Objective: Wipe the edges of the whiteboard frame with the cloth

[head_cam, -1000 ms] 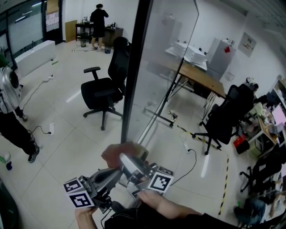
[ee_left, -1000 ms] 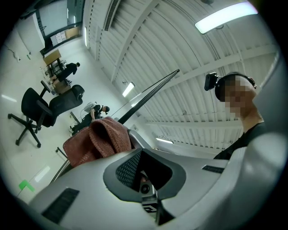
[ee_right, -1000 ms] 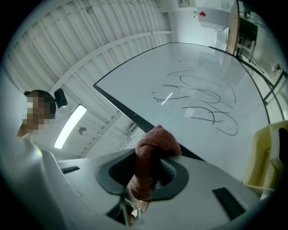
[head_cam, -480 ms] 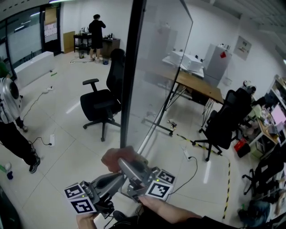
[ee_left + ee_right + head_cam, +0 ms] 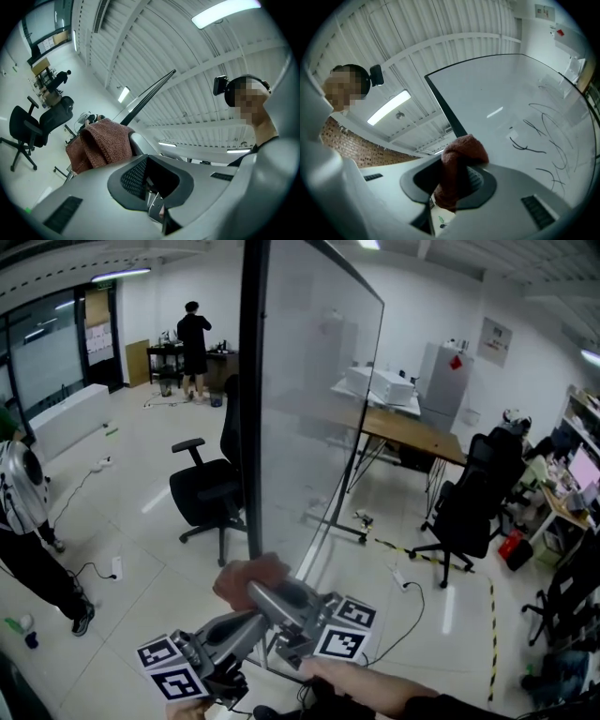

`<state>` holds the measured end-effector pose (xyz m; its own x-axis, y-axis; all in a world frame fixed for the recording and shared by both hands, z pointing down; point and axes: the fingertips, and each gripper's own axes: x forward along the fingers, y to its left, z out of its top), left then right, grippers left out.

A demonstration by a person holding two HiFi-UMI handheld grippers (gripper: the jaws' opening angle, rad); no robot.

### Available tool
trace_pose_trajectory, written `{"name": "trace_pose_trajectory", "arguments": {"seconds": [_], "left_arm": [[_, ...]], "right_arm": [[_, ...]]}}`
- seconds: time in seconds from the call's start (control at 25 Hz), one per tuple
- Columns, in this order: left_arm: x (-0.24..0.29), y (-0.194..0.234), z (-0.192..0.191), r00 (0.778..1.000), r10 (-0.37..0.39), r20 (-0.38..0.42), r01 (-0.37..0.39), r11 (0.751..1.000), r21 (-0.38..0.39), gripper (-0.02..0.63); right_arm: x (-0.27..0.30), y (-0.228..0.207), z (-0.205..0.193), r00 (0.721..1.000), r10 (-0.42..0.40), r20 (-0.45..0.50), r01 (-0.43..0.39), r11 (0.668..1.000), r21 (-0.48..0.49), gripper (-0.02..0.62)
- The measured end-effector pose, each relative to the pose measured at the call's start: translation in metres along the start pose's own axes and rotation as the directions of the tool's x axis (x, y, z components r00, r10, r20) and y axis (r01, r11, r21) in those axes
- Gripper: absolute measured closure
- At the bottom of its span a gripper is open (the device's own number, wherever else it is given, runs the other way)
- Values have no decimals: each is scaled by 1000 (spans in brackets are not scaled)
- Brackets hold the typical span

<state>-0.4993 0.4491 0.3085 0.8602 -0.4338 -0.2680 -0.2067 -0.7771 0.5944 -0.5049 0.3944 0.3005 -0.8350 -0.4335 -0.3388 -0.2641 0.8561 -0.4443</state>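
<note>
The whiteboard is a tall glass panel with a black frame [image 5: 250, 399] that stands upright in front of me. A reddish-brown cloth [image 5: 246, 579] is bunched low against that frame edge. My right gripper [image 5: 274, 594] is shut on the cloth [image 5: 457, 164], which fills its jaws, with the black frame [image 5: 445, 110] and pen marks on the board just beyond. My left gripper [image 5: 239, 626] sits close beside it on the left, jaws together with nothing between them. In the left gripper view the cloth [image 5: 101, 143] lies just past its tips, under the frame [image 5: 147, 93].
A black office chair [image 5: 211, 493] stands left of the board, another [image 5: 469, 502] to the right. A wooden desk [image 5: 412, 423] stands behind the glass. One person [image 5: 23, 512] stands at far left, another [image 5: 194, 334] at the back. Cables lie on the floor.
The head view has tipped up and the frame edge now shows further left. Both grippers and the cloth stay together low against the frame, slightly lower in the picture.
</note>
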Motion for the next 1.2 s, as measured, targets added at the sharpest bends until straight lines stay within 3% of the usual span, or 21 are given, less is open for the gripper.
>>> {"name": "trace_pose_trajectory", "arguments": {"seconds": [0.72,1.2], "left_arm": [[40,-51,65,998,-60,-5,60,993,98,609],[70,-82,95,998,-55,-13,57,973,224,609]], "right_arm": [[26,36,86,995,100,-13,-101,990,-102,508],[31,62,139,986,160,-56,-168,959,-229,508]]}}
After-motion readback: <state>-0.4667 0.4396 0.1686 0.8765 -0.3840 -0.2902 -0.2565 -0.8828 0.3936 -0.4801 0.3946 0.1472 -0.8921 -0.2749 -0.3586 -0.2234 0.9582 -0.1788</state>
